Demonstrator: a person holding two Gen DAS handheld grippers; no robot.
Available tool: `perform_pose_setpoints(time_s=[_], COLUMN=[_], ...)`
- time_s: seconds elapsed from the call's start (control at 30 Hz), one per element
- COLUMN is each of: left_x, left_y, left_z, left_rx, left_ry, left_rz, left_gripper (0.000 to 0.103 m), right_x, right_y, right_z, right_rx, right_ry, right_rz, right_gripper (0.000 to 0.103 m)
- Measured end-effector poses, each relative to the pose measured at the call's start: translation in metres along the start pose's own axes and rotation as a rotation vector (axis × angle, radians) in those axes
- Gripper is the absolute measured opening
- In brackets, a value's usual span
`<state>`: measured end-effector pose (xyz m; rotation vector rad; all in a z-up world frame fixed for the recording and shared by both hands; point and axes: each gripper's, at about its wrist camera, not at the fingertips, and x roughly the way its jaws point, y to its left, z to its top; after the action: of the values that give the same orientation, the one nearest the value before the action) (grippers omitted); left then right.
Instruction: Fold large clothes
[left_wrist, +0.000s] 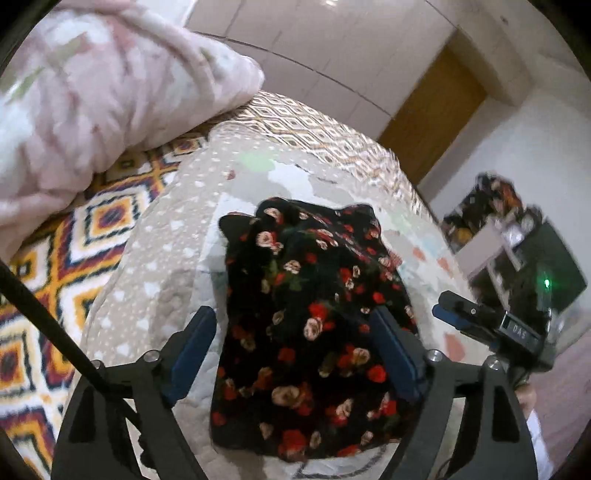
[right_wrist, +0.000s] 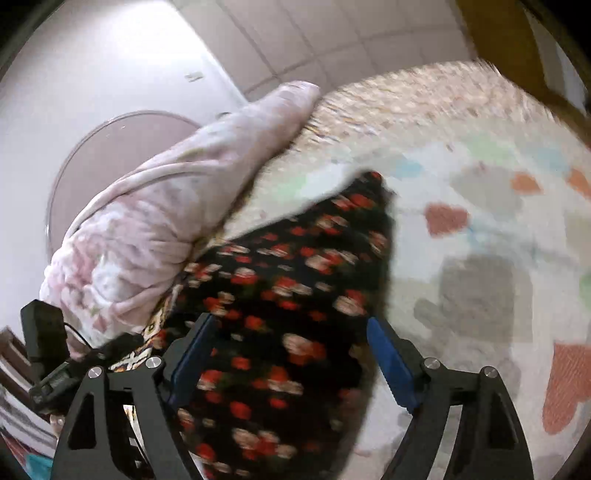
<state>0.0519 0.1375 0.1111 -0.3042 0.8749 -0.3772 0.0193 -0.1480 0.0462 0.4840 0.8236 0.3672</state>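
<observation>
A black garment with red and cream roses (left_wrist: 310, 328) lies folded in a compact bundle on a pale quilted bed cover (left_wrist: 155, 280). My left gripper (left_wrist: 295, 332) is open above its near half, blue pads on either side, holding nothing. My right gripper shows at the right of the left wrist view (left_wrist: 450, 310), seen from the side. In the right wrist view the same garment (right_wrist: 280, 295) lies between the open fingers of my right gripper (right_wrist: 291, 332), blurred. The cover with coloured hearts (right_wrist: 480, 236) spreads to the right.
A rolled pink blanket (left_wrist: 92, 96) lies at the bed's far left; it also shows in the right wrist view (right_wrist: 155, 229). A diamond-pattern rug or spread (left_wrist: 55, 266) lies left. A wooden door (left_wrist: 432, 114) and a cluttered stand (left_wrist: 517, 251) are at right.
</observation>
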Motion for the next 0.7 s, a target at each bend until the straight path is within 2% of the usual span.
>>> perform_pose_setpoints(time_s=[0.07, 0.13, 0.2, 0.27, 0.37, 0.4, 0.47, 0.5, 0.53, 0.57, 0.7], left_x=[0.016, 0.033, 0.057, 0.076, 0.102, 0.106, 0.104, 0.105, 0.105, 0.103, 0.109], left_y=[0.003, 0.013, 0.030, 0.043, 0.060, 0.063, 0.058, 0.052, 0.045, 0.035, -0.016], left_z=[0.001, 0.000, -0.002, -0.007, -0.017, -0.020, -0.021, -0.021, -0.022, -0.020, -0.005], left_rx=[0.031, 0.021, -0.008, -0.053, -0.163, -0.192, -0.193, -0.195, -0.197, -0.188, -0.127], left_ry=[0.013, 0.055, 0.113, 0.143, 0.201, 0.203, 0.186, 0.196, 0.207, 0.203, 0.185], left_rz=[-0.002, -0.009, -0.064, -0.131, -0.272, -0.292, -0.298, -0.316, -0.333, -0.326, -0.351], left_gripper=[0.087, 0.090, 0.097, 0.103, 0.103, 0.103, 0.102, 0.094, 0.093, 0.093, 0.092], right_x=[0.013, 0.033, 0.050, 0.071, 0.101, 0.108, 0.112, 0.108, 0.101, 0.093, 0.046], right_y=[-0.016, -0.024, -0.029, -0.034, -0.041, -0.044, -0.046, -0.046, -0.046, -0.045, -0.044], right_z=[-0.005, -0.008, -0.009, -0.010, -0.011, -0.011, -0.008, -0.006, -0.002, 0.002, 0.025], right_rx=[0.043, 0.065, 0.075, 0.099, 0.155, 0.176, 0.218, 0.221, 0.213, 0.207, 0.155], right_ry=[0.032, 0.066, 0.092, 0.118, 0.151, 0.154, 0.161, 0.160, 0.153, 0.142, 0.052], right_rz=[0.022, 0.020, 0.035, 0.103, 0.199, 0.223, 0.267, 0.281, 0.294, 0.304, 0.302], right_gripper=[0.087, 0.087, 0.087, 0.089, 0.089, 0.086, 0.067, 0.060, 0.050, 0.046, 0.044])
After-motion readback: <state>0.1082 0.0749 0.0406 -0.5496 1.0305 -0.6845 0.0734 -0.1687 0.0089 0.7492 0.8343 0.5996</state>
